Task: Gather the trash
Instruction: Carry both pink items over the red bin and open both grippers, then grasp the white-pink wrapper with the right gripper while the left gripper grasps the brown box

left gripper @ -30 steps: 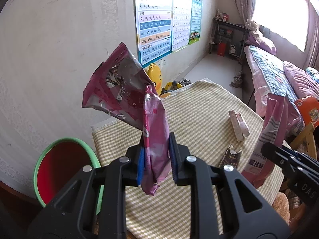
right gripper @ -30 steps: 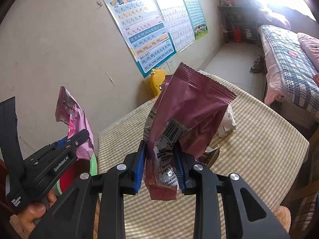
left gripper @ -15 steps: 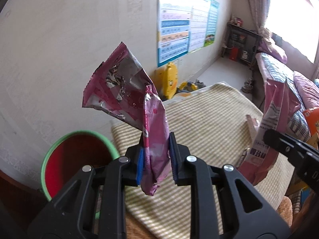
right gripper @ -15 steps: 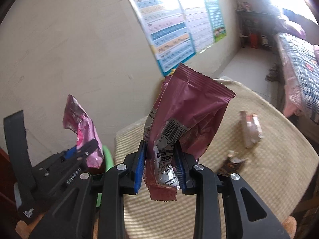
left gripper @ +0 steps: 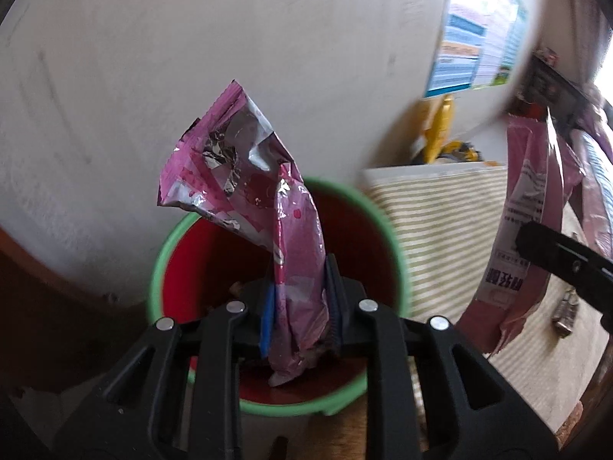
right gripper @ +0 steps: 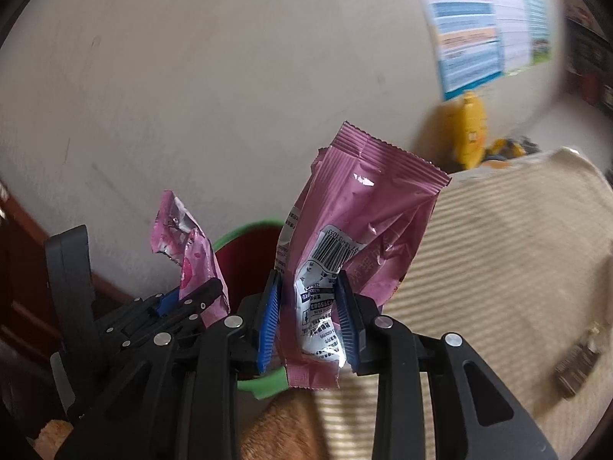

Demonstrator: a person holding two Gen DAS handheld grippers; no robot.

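My left gripper (left gripper: 300, 306) is shut on a crumpled pink foil wrapper (left gripper: 245, 176) and holds it over the mouth of a red bin with a green rim (left gripper: 390, 230). My right gripper (right gripper: 308, 314) is shut on a mauve snack packet with a barcode (right gripper: 360, 222), just right of the bin (right gripper: 245, 253), by the table's left edge. The left gripper (right gripper: 191, 299) and its wrapper (right gripper: 184, 237) show in the right wrist view; the right packet (left gripper: 532, 214) shows in the left wrist view.
A table with a striped green-and-cream cloth (left gripper: 440, 222) stands right of the bin; a small dark wrapper (right gripper: 578, 360) lies on it. A pale wall (left gripper: 191, 57) is close behind the bin. A yellow toy (right gripper: 469, 130) sits by the wall under posters (right gripper: 479, 30).
Both grippers have swung left from over the table toward the bin. The left wrapper now hangs above the bin's opening; the right packet has come alongside the bin.
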